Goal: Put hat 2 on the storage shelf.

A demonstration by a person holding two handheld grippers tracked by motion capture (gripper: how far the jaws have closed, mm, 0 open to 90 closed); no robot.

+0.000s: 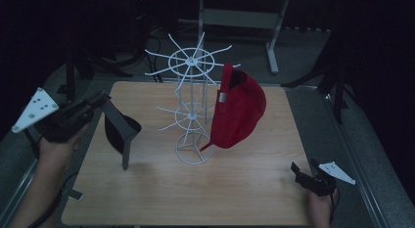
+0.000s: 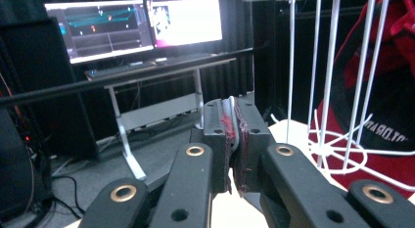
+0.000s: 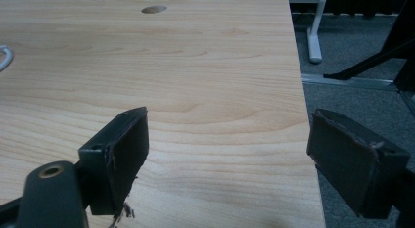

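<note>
A white wire hat rack (image 1: 192,105) stands in the middle of the wooden table (image 1: 254,189). A red cap (image 1: 240,110) hangs on its right side. My left gripper (image 1: 103,102) is raised over the table's left edge, shut on a black cap (image 1: 120,132) that hangs from it with one end reaching down to the tabletop. In the left gripper view the pads (image 2: 234,135) are pressed together on a thin edge, with the rack wires (image 2: 333,91) and red cap (image 2: 391,91) close at the right. My right gripper (image 1: 301,174) rests open at the table's front right corner, its jaws (image 3: 227,140) wide apart over bare wood.
A metal desk frame (image 1: 271,42) and dark stands are behind the table. The left gripper view shows a desk with two lit monitors (image 2: 132,32). The tabletop has a small hole (image 3: 154,9) near its far edge. Grey floor lies to the right of the table (image 3: 352,57).
</note>
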